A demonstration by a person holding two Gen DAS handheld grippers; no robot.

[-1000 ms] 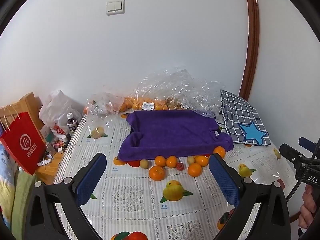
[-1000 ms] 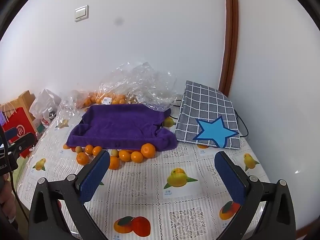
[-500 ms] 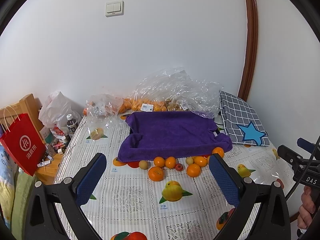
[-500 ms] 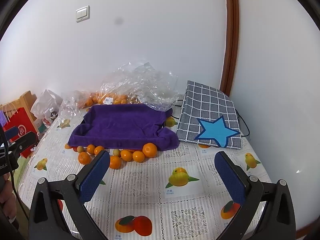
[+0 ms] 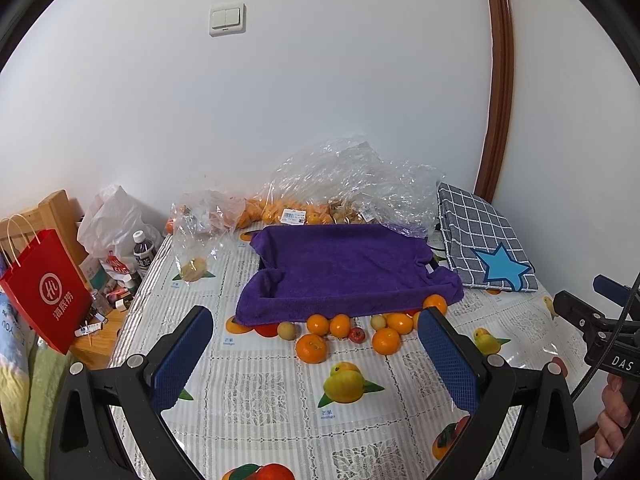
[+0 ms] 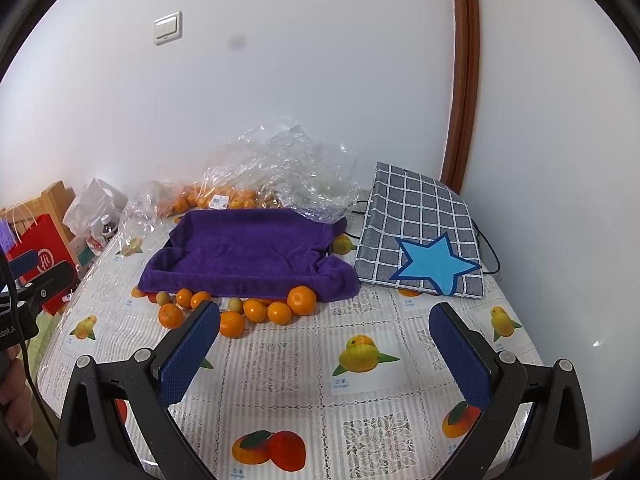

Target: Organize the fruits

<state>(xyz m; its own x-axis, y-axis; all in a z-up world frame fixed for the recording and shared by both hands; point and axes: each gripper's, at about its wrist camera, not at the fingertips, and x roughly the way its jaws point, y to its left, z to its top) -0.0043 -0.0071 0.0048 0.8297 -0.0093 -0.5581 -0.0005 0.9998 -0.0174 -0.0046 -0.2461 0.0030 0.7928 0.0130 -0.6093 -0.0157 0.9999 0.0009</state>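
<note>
Several loose oranges (image 5: 311, 347) (image 6: 301, 300) lie in a row on the table, along the near edge of a tray draped with a purple towel (image 5: 344, 268) (image 6: 248, 252). Among them sit two small pale fruits (image 5: 287, 330) (image 6: 234, 303) and a small red fruit (image 5: 356, 335). My left gripper (image 5: 316, 344) is open and empty, well short of the fruit row. My right gripper (image 6: 326, 336) is also open and empty, hovering over the tablecloth to the right of the oranges. Each gripper shows at the edge of the other's view.
Clear plastic bags (image 5: 344, 184) (image 6: 280, 168) with more oranges lie behind the tray by the wall. A grey checked cloth with a blue star (image 5: 484, 240) (image 6: 420, 240) lies to the right. Left of the table stand a red paper bag (image 5: 44, 292), a bottle (image 5: 144, 252) and clutter.
Both grippers have drifted slightly, so the tray and fruit sit a little differently in each view. Both stay open. Nothing on the table has moved.
</note>
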